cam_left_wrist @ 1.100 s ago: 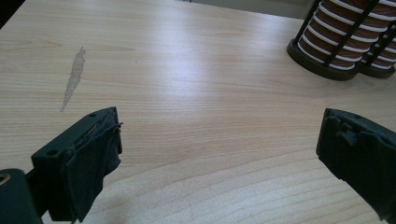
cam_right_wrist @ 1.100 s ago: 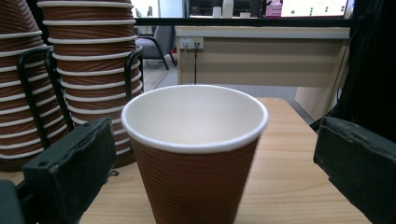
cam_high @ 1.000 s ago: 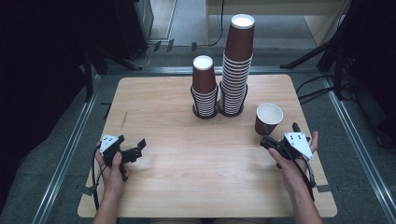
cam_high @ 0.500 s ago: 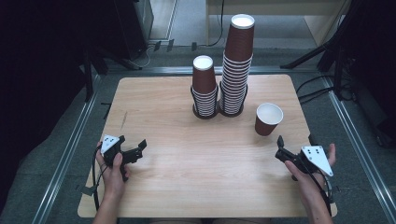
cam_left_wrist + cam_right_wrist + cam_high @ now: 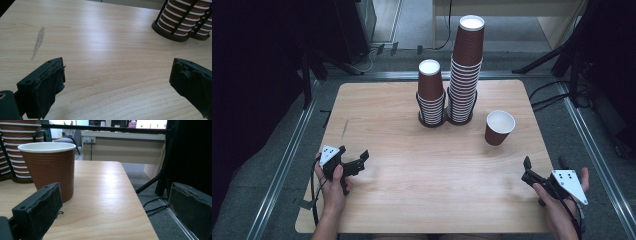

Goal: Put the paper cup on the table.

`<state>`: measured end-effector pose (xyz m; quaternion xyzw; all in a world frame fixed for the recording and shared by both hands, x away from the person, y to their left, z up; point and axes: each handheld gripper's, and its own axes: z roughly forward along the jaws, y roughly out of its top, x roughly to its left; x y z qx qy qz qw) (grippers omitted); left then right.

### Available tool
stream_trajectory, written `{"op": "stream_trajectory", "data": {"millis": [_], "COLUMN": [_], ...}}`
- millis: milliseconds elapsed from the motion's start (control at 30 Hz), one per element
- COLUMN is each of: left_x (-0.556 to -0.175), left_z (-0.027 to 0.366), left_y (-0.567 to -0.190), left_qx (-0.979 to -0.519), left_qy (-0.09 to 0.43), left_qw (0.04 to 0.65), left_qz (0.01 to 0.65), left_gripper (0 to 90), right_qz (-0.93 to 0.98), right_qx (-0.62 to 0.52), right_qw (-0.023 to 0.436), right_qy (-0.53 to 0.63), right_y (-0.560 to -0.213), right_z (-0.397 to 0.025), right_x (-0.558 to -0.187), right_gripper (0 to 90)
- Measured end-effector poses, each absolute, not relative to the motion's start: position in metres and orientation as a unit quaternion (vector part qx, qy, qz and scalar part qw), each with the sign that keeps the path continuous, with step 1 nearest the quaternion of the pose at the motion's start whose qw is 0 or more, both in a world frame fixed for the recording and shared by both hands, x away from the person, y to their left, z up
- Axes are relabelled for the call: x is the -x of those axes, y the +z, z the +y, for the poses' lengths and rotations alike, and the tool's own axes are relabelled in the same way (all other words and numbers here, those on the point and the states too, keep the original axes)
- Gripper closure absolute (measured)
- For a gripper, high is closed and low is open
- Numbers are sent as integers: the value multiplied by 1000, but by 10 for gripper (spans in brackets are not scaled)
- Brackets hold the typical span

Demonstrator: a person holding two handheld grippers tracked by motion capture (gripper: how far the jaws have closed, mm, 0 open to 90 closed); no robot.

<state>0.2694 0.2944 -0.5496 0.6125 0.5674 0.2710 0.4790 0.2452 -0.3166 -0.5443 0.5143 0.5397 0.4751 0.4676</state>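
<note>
I had drawn my right claw [image 5: 532,172] back from the cup [image 5: 499,127], leaving it upright; both claws gaped empty, left claw [image 5: 357,161] idle.

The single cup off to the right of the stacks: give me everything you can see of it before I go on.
The single cup is a brown paper cup with a ribbed outer wall, a rolled white rim and a white inside that looks empty. It stands upright, mouth up, on the wooden table, right of the two caged cup stacks and apart from them. Nothing grips or touches it; the right gripper sits nearer the person, jaws open.
</note>
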Motion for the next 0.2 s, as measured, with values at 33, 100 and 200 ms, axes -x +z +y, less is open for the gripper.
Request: {"op": "stream_trajectory", "data": {"millis": [33, 100, 200], "left_x": [-269, -269, -270], "left_z": [295, 295, 295], "left_y": [-550, -550, -550], "left_qx": [-612, -611, -611], "left_qy": [271, 270, 270], "left_qw": [479, 480, 480], "left_qz": [568, 568, 569], "left_gripper": [1, 1, 1], "right_qz": [542, 545, 550], "right_qx": [-515, -515, -514], "right_qw": [467, 465, 464], "right_qy": [472, 470, 466], "right_y": [-545, -547, -548], "right_z": [-319, -321, -322], "right_x": [-242, -239, -236], "right_gripper": [0, 0, 0]}}
